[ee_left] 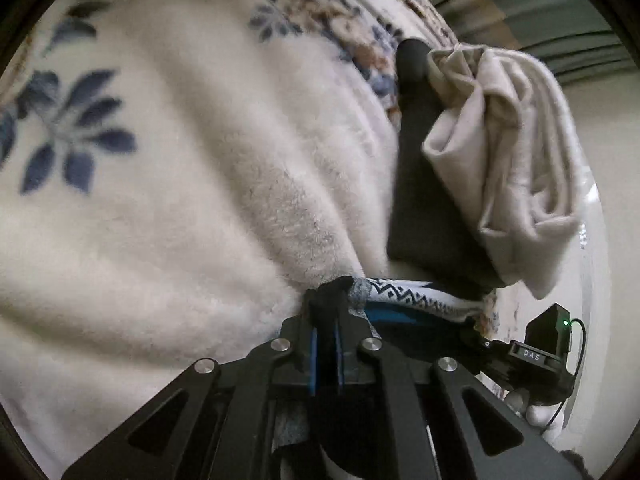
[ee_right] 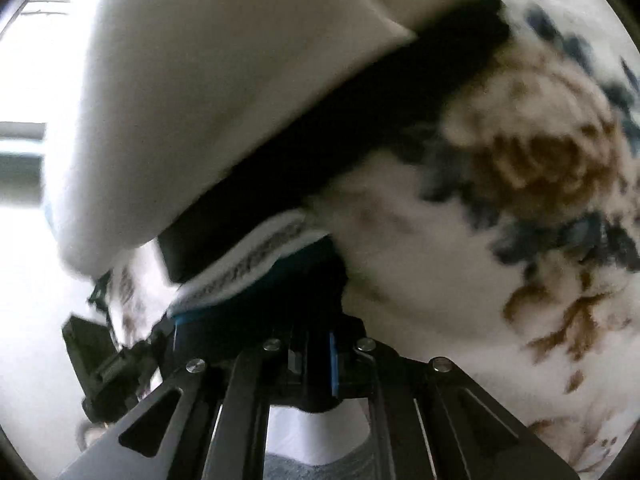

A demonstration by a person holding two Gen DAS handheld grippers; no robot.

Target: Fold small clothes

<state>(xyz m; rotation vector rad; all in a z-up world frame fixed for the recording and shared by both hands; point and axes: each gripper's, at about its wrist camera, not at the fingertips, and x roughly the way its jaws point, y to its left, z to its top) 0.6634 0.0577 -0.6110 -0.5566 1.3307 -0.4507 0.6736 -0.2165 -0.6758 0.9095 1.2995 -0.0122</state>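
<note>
A small patterned garment [ee_left: 408, 294] with a black-and-white zigzag band and a blue stripe stretches between both grippers over a fleece blanket. My left gripper [ee_left: 326, 300] is shut on its dark left edge, with fabric pinched between the blue pads. In the right wrist view my right gripper [ee_right: 316, 316] is shut on the other dark end of the same garment [ee_right: 248, 264], though that view is blurred. Just beyond it lie a black garment [ee_left: 424, 200] and a folded beige cloth [ee_left: 508, 152] on top of it. The black garment [ee_right: 360, 128] and beige cloth [ee_right: 200, 100] also show in the right wrist view.
A cream fleece blanket [ee_left: 180, 160] with blue and brown flowers covers the whole surface and rumples into soft ridges. Its edge falls away at the right, beside a pale wall [ee_left: 580, 92]. The right gripper's housing [ee_left: 540, 352] shows at the lower right, the left gripper's housing [ee_right: 96, 356] at the lower left.
</note>
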